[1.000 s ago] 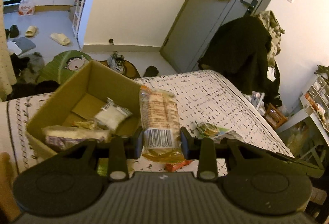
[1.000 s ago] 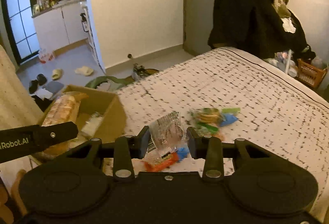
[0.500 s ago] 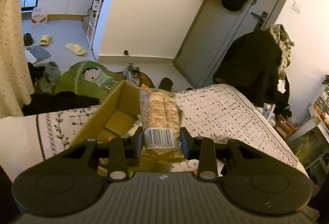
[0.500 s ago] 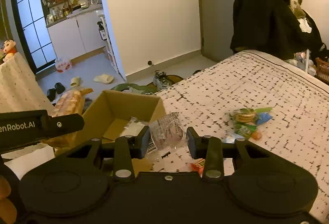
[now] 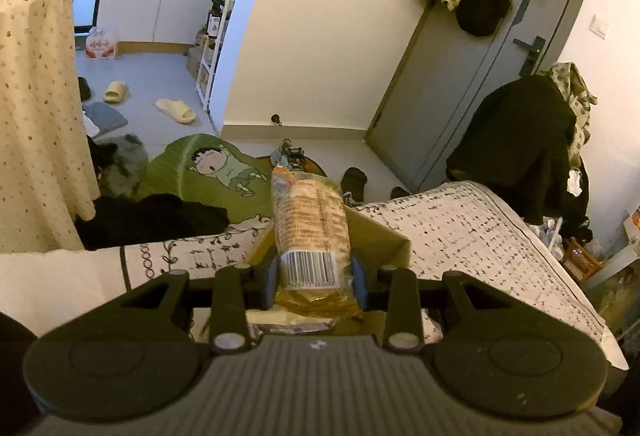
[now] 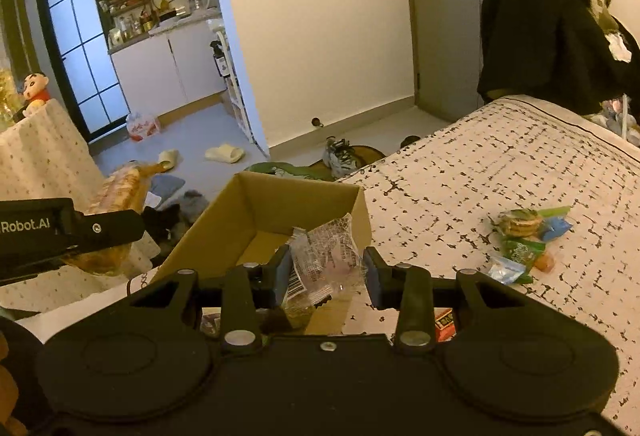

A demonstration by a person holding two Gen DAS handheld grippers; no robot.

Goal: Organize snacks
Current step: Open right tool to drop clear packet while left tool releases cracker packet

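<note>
Left wrist view shows the left tool (image 5: 315, 278) clamped on a long orange-brown plastic-wrapped snack pack with a barcode label (image 5: 309, 232), now raised over the near edge of the open brown cardboard box (image 5: 380, 234) on the bed with the white black-flecked cover (image 5: 480, 232); a second ago the same pack sat lower with the box interior and its packets plainly visible, so the tool has lifted and tipped up. Right wrist view shows the right tool (image 6: 326, 272) closed on a crinkled clear plastic packet (image 6: 324, 256), which has travelled from above the loose snacks to the box's opening. Both packs appear ready to drop in. A cluster of green and blue wrapped snacks (image 6: 524, 240) and a red-wrapped bar (image 6: 444, 322) remain on the bed, so sorting is likely only partly done.
</note>
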